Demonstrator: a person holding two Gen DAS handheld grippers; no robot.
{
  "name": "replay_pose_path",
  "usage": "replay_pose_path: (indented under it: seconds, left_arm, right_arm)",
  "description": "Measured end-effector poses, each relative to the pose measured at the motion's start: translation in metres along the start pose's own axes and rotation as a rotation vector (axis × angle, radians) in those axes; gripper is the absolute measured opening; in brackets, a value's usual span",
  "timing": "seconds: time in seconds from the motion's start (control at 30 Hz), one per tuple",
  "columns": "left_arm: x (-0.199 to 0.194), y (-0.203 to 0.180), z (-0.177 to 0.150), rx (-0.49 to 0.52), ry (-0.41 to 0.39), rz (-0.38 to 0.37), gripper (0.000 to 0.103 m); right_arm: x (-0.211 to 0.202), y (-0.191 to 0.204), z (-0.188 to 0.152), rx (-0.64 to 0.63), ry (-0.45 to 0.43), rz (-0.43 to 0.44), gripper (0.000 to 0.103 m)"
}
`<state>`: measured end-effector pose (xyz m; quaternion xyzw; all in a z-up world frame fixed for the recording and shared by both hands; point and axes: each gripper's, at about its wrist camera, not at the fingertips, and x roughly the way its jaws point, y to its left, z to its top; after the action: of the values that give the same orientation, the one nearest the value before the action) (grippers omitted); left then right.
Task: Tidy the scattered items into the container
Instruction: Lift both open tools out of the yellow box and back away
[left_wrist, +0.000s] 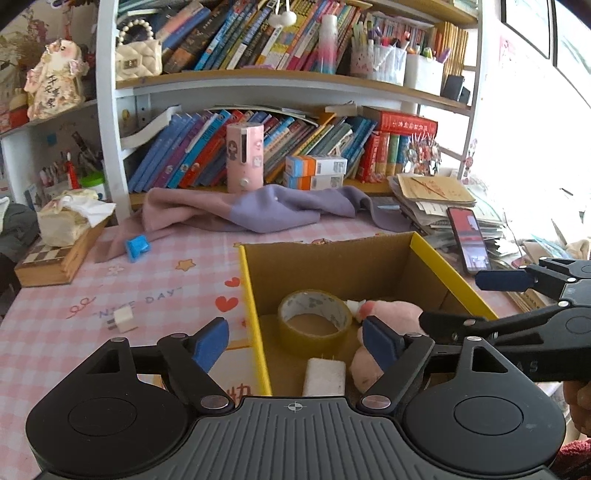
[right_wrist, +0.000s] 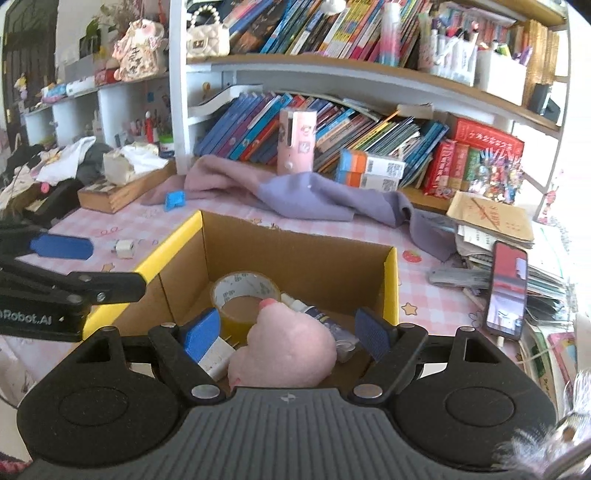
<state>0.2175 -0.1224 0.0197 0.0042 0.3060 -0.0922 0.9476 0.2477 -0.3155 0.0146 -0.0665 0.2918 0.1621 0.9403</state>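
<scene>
Charger cube (left_wrist: 125, 319), small and white, lies on the pink desk (left_wrist: 55, 332) left of the cardboard box (left_wrist: 255, 306), nearer the left tongs (left_wrist: 295, 341) than the right tongs (right_wrist: 286, 338); its prongs point left. Both tongs hang apart and empty over the box, which holds tape roll (left_wrist: 314, 317) and pink plush (right_wrist: 288, 347). A blue clip (left_wrist: 137, 248) lies farther left, near the purple cloth (left_wrist: 258, 210); the box's yellow wall stands between.

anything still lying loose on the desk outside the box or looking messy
Yes. A white charger plug and a small blue clip lie on the pink tablecloth, outside the cardboard box. A purple cloth is crumpled behind the box.
</scene>
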Motion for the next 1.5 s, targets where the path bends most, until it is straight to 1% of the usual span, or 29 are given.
replay_pose_path:
  seconds: [0.13,0.23,0.57,0.73,0.83,0.93,1.17,1.33,1.5]
  left_arm:
    - [-0.015,0.010,-0.003,0.006,-0.025,-0.007,0.086]
    - [-0.025,0.017,-0.007,0.013,-0.036,-0.024,0.086]
    - [-0.058,0.043,-0.032,0.033,-0.058,-0.095,0.086]
    - [-0.077,0.059,-0.052,0.037,-0.052,-0.127,0.087]
    - [-0.091,0.071,-0.066,0.034,-0.032,-0.138,0.087]
    - [-0.103,0.081,-0.082,0.034,-0.007,-0.145,0.091]
    - [-0.126,0.102,-0.113,0.057,0.064,-0.143,0.091]
    - [-0.138,0.113,-0.127,0.060,0.097,-0.138,0.091]
    - [-0.146,0.122,-0.136,0.050,0.120,-0.118,0.091]
  right_arm:
    - [-0.015,0.011,-0.002,0.032,-0.027,-0.048,0.080]
    - [-0.025,0.018,-0.002,0.050,-0.042,-0.088,0.080]
    - [-0.062,0.064,-0.020,0.089,-0.048,-0.186,0.081]
    - [-0.082,0.093,-0.035,0.108,-0.043,-0.241,0.081]
    - [-0.092,0.111,-0.044,0.123,-0.024,-0.267,0.081]
    - [-0.099,0.130,-0.055,0.134,-0.006,-0.280,0.081]
    - [-0.111,0.168,-0.081,0.193,0.062,-0.281,0.081]
    - [-0.116,0.185,-0.092,0.236,0.108,-0.264,0.081]
    - [-0.115,0.201,-0.096,0.230,0.138,-0.221,0.083]
